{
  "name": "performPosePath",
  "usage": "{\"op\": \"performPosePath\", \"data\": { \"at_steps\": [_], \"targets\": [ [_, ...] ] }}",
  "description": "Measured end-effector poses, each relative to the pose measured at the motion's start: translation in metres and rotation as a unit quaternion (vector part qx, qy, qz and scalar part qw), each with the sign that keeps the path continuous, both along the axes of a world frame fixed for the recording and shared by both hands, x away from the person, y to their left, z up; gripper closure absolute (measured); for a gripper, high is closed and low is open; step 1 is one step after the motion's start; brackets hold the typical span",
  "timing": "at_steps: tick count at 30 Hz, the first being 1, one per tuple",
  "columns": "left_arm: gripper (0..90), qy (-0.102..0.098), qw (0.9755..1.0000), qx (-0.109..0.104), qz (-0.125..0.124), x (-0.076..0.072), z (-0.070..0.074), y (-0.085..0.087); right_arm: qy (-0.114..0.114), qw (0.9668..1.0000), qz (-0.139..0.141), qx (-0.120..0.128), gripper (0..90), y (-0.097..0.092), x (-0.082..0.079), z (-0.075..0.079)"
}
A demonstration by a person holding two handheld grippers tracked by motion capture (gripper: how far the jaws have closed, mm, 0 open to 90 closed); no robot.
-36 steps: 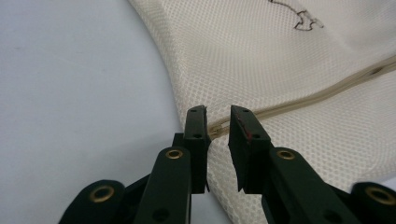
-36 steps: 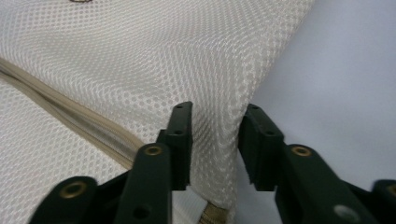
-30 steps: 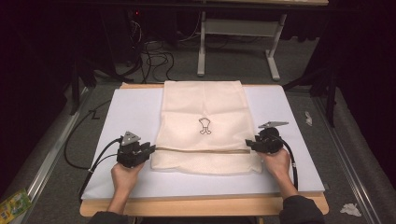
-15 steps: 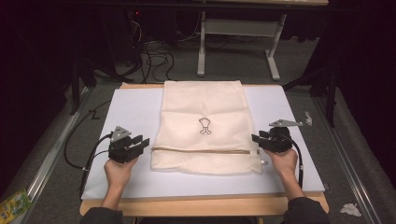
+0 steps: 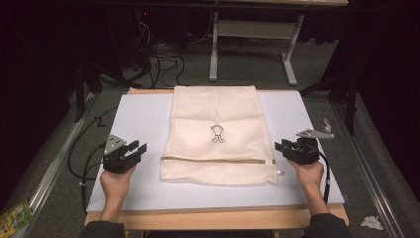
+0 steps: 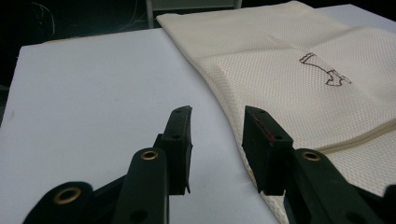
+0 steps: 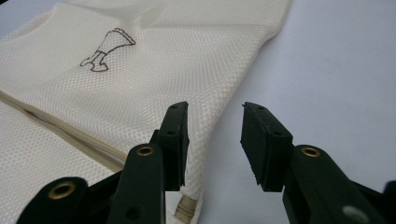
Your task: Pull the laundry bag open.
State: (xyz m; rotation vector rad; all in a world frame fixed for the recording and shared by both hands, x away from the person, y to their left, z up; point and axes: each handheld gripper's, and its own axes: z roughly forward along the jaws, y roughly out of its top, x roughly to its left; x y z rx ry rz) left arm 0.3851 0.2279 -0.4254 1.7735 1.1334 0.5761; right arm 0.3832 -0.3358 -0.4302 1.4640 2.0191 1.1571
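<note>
A cream mesh bag lies flat on the white board, with a small drawn emblem at its middle and a zipper across its near part. My left gripper hovers left of the bag, apart from it. It is open; its jaws have just been opening with nothing between them. In the left gripper view the gripper points past the bag's edge. My right gripper is beside the zipper's right end, open. Its jaws have just been closing, empty, over the bag's edge.
The board rests on a wooden table. Cables and a white table frame lie on the floor beyond. A metal rail runs along the left, with a green packet near it. Crumpled paper lies at the lower right.
Both grippers have drawn outward from the bag's sides at the zipper line and now stand clear of it. The bag has stayed flat.
</note>
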Motion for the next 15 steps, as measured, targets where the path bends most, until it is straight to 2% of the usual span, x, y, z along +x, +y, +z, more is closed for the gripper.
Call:
{"op": "performPosePath", "data": {
  "at_steps": [5,8,10,15],
  "targets": [
    [61.8,0.009,0.9999,-0.012,0.005,-0.001,-0.006,0.012,-0.001,0.9999,-0.014,0.006,62.4,-0.007,-0.006,-0.002],
    [61.0,0.012,0.9999,-0.011,0.005,0.000,-0.011,0.017,-0.022,0.9995,-0.022,0.005,63.9,-0.012,-0.010,-0.002],
    [60.4,0.020,0.9997,-0.013,0.007,0.000,-0.016,0.018,-0.023,0.9993,-0.025,0.013,64.7,-0.012,-0.011,-0.005],
    [58.4,0.015,0.9996,-0.021,0.008,-0.001,-0.021,0.020,-0.020,0.9995,-0.024,0.002,64.9,-0.009,-0.012,-0.010]
  ]
}}
